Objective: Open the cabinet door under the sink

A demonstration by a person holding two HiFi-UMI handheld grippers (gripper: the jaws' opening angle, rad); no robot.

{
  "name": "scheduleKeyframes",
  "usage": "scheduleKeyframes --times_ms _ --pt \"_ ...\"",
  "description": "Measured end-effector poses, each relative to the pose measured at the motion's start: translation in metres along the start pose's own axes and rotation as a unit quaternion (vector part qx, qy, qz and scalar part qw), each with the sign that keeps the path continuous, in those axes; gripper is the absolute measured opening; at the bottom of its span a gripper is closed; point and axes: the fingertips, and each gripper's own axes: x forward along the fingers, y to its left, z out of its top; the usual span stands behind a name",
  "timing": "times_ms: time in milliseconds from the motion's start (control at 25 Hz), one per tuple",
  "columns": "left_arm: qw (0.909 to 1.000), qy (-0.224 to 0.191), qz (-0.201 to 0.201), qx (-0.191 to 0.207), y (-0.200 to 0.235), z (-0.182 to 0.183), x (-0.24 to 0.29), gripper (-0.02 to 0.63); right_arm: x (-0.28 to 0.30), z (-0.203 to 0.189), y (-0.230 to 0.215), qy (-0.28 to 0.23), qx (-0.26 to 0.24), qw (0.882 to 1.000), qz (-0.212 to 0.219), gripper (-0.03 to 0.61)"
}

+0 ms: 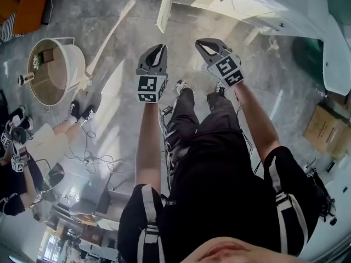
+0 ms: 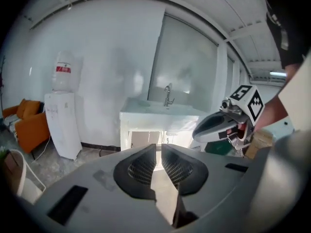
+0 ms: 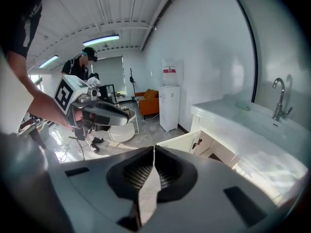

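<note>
We stand on the floor (image 1: 118, 100) facing the sink unit (image 2: 160, 111), and the cabinet door (image 1: 164, 7) lies straight ahead of both grippers, well apart from them. It already stands swung out from the unit. The head view shows it edge-on with its free edge towards us, and the right gripper view shows its pale face with a dark handle. Its long axis is upright.

The left gripper (image 1: 159, 48) points almost directly at that free edge, so we judge it the nearer one. The right gripper (image 1: 199, 41) is held just beside it, closer to the unit's front. The left fingers (image 2: 141, 169) are drawn together but for a thin slit, with nothing between them. The right fingers (image 3: 170, 171) meet at their tips and are likewise empty.

Below the basin the opening (image 2: 145, 139) shows pale and lit, and we cannot tell what it holds. Since the door looks open, we judge there is little left to do on it.

Off to our left on the floor, a round white tub (image 1: 74, 64) holds a small dark box-like thing. A cardboard box (image 1: 323, 127) sits at the right, its contents hidden.
</note>
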Motion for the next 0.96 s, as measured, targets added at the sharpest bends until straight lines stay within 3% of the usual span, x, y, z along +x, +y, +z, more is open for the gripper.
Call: scheduleKeyframes --times_ms 160,560,960 --pt "0.9979 0.023 -0.028 0.054 -0.054 0.017 -0.031 0.041 -0.051 0.015 0.019 -0.008 -0.013 1.0 0.004 0.066" --pt "0.9991 -0.014 -0.011 0.038 -0.164 0.079 -0.063 0.041 -0.168 0.024 0.033 -0.05 -0.039 0.998 0.026 0.066" --pt "0.9997 -0.013 0.012 0.018 -0.233 0.083 -0.084 0.041 -0.219 -0.006 0.029 -0.053 -0.039 0.997 0.044 0.066"
